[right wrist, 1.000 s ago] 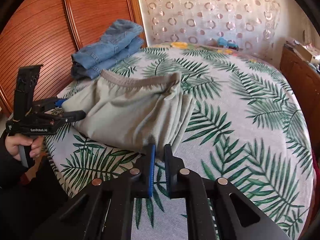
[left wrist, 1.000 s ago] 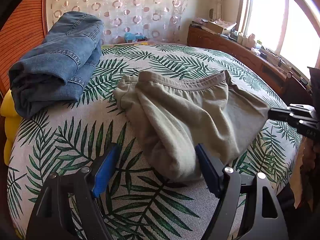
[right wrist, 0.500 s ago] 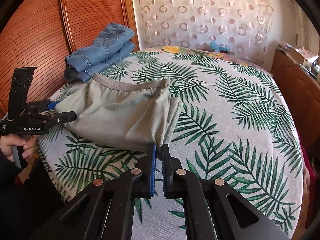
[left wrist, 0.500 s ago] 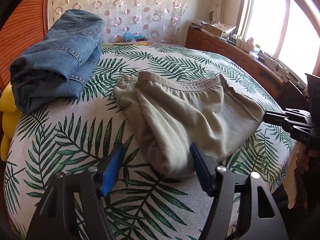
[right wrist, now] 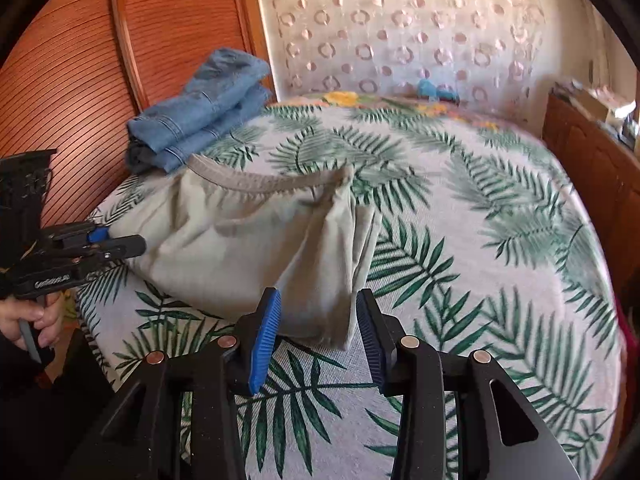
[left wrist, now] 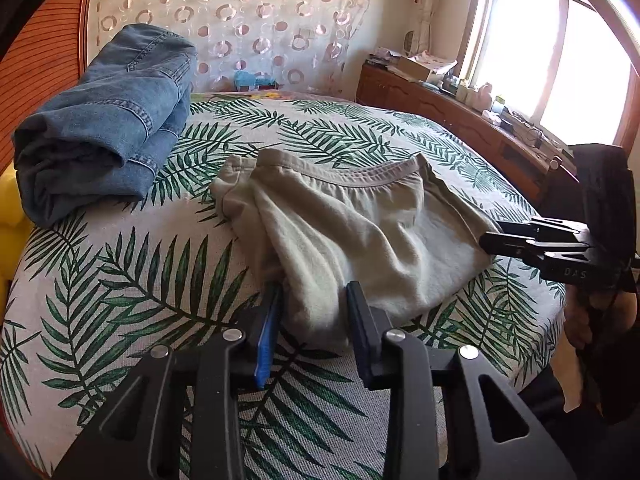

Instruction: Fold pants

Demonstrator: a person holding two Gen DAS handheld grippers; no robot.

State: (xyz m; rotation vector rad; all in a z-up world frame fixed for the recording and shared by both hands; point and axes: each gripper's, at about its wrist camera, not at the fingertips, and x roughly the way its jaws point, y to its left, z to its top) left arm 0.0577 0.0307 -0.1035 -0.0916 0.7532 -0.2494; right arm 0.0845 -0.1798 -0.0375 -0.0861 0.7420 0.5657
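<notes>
The bed's leaf-printed white-and-green cover (left wrist: 132, 276) carries two garments. At the far left corner, against the ribbed reddish-brown wooden headboard (right wrist: 60, 80), lies a folded pair of blue denim jeans (left wrist: 108, 120), which looks finished and set aside. Nearer the middle, close to the bed's front edge, lies the pair of pale grey-green soft knit pants (left wrist: 352, 232), already doubled into a compact block with its elastic waistband (left wrist: 360, 174) turned toward the far side. I judge the folding well along: the pants are short and stacked, though the near edge is still lumpy and at least one more fold or a tidy-up seems left.

The left gripper (left wrist: 314, 308) straddles the left near corner of the pants; its jaws have just been closing, the cloth bulges between them, and the pads appear to press it, so I read it as taking hold. The right gripper (right wrist: 318, 314) stands at the right near corner; its jaws have just been opening, with the corner lying between the blue pads and a gap showing on each side, so it has let go.

By count: two garments, one of them jeans and one the task's pants; two grippers; one bed; one window (left wrist: 560, 48) at the far right above a wooden sideboard (left wrist: 460, 116).
</notes>
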